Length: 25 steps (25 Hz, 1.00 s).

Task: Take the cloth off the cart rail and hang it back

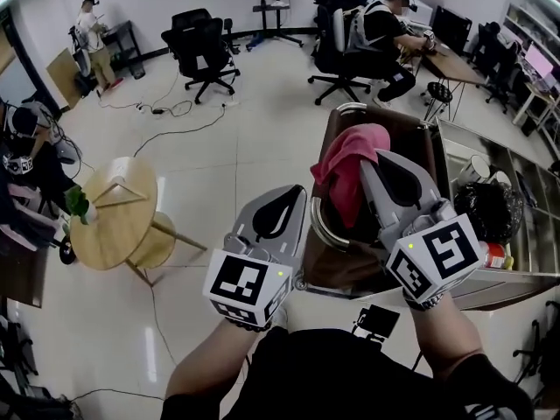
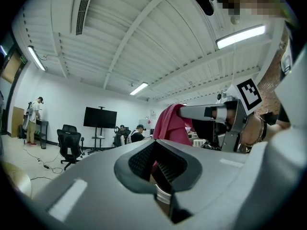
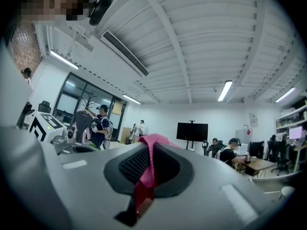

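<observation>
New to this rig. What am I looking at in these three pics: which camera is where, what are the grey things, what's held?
No robot: a person holds a grey claw tool in each hand; the marker cubes belong to them. Picture one is from a camera on the person's head, looking down. The other two cameras ride on the left claw and right claw, looking along their jaws. The right claw is shut on a pink cloth, lifted by the curved rail of a cart; whether cloth and rail touch, I can't tell. The left claw looks shut and empty. A black bag lies on the cart.
</observation>
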Tool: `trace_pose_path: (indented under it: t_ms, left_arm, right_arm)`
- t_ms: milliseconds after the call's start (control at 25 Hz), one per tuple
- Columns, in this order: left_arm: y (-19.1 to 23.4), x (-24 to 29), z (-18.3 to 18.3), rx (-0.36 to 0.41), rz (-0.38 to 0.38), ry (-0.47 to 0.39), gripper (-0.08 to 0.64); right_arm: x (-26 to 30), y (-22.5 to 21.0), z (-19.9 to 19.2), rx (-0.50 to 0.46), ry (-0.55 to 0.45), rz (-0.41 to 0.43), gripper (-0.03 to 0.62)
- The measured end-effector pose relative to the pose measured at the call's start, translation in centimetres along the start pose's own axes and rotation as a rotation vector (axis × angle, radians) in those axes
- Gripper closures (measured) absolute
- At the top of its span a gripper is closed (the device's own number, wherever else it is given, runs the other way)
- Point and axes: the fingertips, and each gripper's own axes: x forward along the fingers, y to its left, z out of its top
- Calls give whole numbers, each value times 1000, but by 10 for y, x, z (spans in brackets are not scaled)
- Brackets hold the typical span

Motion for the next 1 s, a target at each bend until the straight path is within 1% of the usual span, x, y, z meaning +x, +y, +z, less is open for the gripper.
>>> trace_pose_path:
  t_ms: [40,120,200,360,520,600,720,800,920,1000]
  left_arm:
    - [14,3,2,11,-15,-19,560]
    - [41,11,8,63,-47,-99,559]
    - [62,16,7,67,-66,-116,558]
    - [103,32,2,36,-95,-99,558]
    - [130,48,-2,6,-135,-88,558]
    - [137,57,-8,-10,-149,-83,558]
    - [138,65,-20,-66,-169,-16,560]
    - [141,71,-26,-83,-181,4,558]
    - [145,84,-34,-90,-195,9,559]
    - [149,93,-35,-69,-205,-25,560]
  right_arm:
    - [13,0,-3,-2,10,-9,575]
    - [38,0,-10,-5,31,-28,575]
    - [59,-1,-18,-9,52,-40,575]
    - [99,-11,-33,-19,101,-66,575]
    - [126,-25,-42,-38,155,-100,575]
    - [133,-32,-51,-55,185,-103,575]
    - [138,-40,-66,-70,225,-106,575]
    - [142,-45,-75,-78,245,-106,576]
    - [148,-52,-94,-85,279,-95,577]
    - [152,-53,-108,-88,312,-74,575]
